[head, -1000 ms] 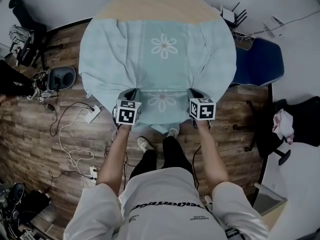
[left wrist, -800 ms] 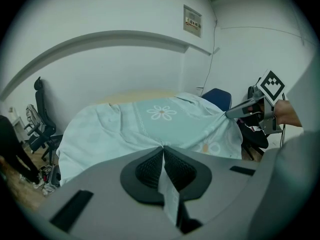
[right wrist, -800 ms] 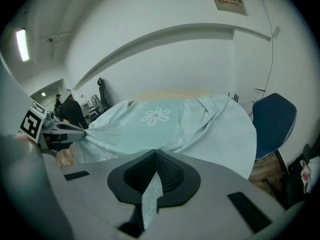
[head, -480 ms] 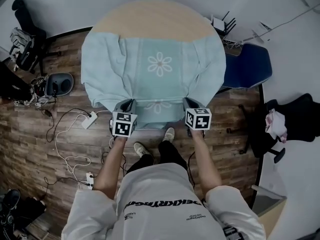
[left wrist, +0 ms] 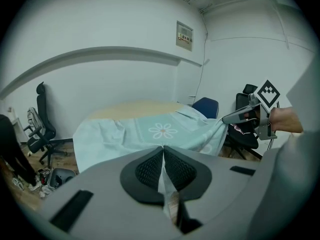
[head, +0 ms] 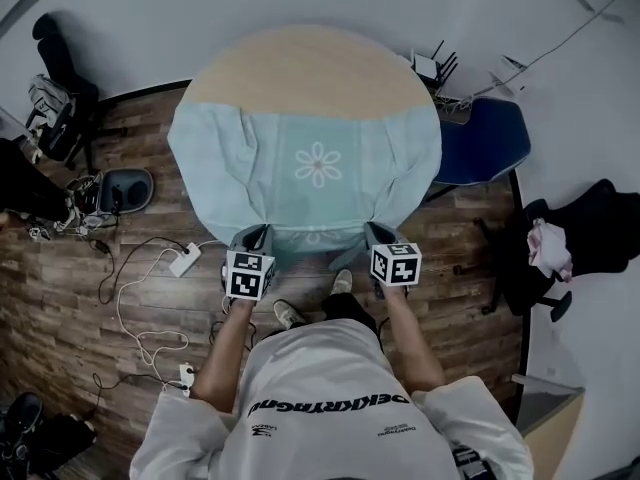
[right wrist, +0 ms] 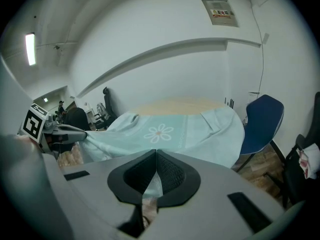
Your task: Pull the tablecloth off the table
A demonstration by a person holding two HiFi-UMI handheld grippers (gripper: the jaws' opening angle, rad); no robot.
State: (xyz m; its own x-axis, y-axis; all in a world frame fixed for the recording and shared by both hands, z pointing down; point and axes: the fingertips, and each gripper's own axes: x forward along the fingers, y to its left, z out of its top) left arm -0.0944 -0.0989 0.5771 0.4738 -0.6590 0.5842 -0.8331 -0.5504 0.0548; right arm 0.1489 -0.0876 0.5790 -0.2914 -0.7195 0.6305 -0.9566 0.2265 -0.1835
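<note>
The left tongs [head: 257, 235] are clamped shut on the near hem of the pale blue tablecloth [head: 300, 168]. The cloth covers the near part of the round worktop [head: 310, 68] and hangs over its edge. The right tongs [head: 376, 231] pinch the same hem, with both arms stretched forward side by side.

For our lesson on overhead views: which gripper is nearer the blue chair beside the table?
Right. The right gripper clamps the tablecloth edge on the side of the blue chair; the left gripper clamps the same edge further from it.
</note>
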